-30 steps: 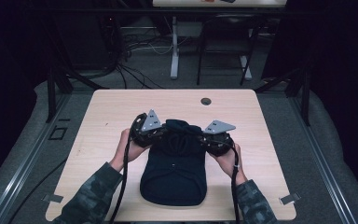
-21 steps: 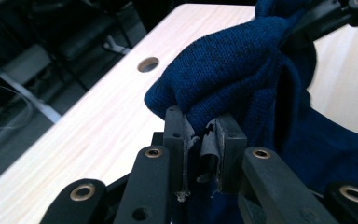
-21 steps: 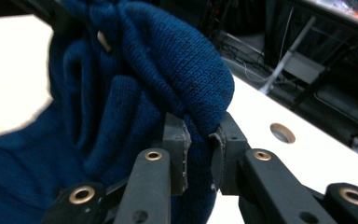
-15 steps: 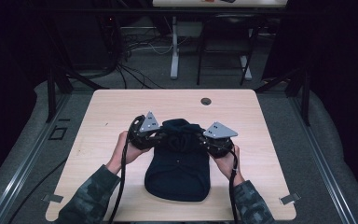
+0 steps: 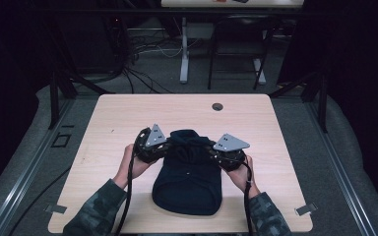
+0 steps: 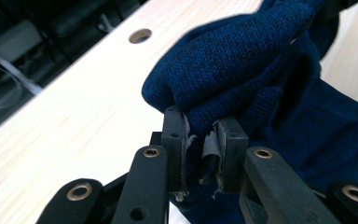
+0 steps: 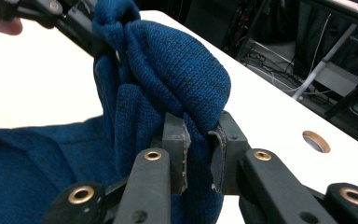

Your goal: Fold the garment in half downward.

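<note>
A dark blue knitted garment [image 5: 189,179] lies on the light wooden table [image 5: 128,118], its far end bunched up and lifted. My left gripper [image 5: 166,147] is shut on the left side of that bunched knit [image 6: 223,70]; the fabric is pinched between its jaws [image 6: 200,149]. My right gripper [image 5: 212,152] is shut on the right side of the same fold [image 7: 168,60], with cloth squeezed between its pads [image 7: 198,154]. In the right gripper view the other gripper [image 7: 70,23] holds the far end of the bunch.
A round cable hole [image 5: 217,106] sits near the table's far edge, also the hole [image 6: 140,35] in the left gripper view and the hole [image 7: 316,141] in the right gripper view. Beyond the table are cables and a desk leg [image 5: 183,54] on grey floor. Bare table surface lies left, right and behind the garment.
Both grippers have lifted the garment's far end slightly and drawn it toward the far side; the cloth now stretches longer on the table. The grips are unchanged.
</note>
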Action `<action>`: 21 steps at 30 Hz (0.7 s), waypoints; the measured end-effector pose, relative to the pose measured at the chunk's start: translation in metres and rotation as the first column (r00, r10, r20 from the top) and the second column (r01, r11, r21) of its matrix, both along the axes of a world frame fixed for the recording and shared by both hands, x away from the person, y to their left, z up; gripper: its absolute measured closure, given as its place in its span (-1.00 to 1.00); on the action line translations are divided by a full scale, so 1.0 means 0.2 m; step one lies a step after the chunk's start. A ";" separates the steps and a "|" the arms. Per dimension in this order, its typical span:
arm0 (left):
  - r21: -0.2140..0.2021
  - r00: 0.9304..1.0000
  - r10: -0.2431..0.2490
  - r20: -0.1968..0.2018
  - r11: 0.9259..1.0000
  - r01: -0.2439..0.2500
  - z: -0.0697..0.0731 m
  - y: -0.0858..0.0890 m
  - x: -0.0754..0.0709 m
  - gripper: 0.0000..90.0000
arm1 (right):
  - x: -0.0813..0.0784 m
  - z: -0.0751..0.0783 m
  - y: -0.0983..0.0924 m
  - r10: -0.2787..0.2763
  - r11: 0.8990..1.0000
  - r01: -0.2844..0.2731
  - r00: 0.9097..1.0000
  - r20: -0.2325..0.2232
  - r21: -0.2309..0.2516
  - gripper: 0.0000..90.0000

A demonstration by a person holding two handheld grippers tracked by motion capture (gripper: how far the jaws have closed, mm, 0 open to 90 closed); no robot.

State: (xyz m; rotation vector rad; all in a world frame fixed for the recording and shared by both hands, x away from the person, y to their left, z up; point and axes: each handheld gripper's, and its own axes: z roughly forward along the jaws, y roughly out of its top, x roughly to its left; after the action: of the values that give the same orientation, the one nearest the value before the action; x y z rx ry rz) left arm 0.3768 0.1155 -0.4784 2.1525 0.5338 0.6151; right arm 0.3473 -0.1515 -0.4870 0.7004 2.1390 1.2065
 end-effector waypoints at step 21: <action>0.022 0.998 -0.017 0.055 1.000 0.016 -0.07 -0.02 -0.13 0.69 | -0.09 -0.08 -0.05 0.014 0.999 -0.013 1.000 0.028 -0.037 0.69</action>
State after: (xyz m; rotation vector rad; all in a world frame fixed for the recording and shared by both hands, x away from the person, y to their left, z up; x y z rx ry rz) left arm 0.3515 0.1110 -0.4919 2.1516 0.4812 0.6723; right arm 0.3286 -0.1613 -0.5023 0.6503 2.1409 1.1737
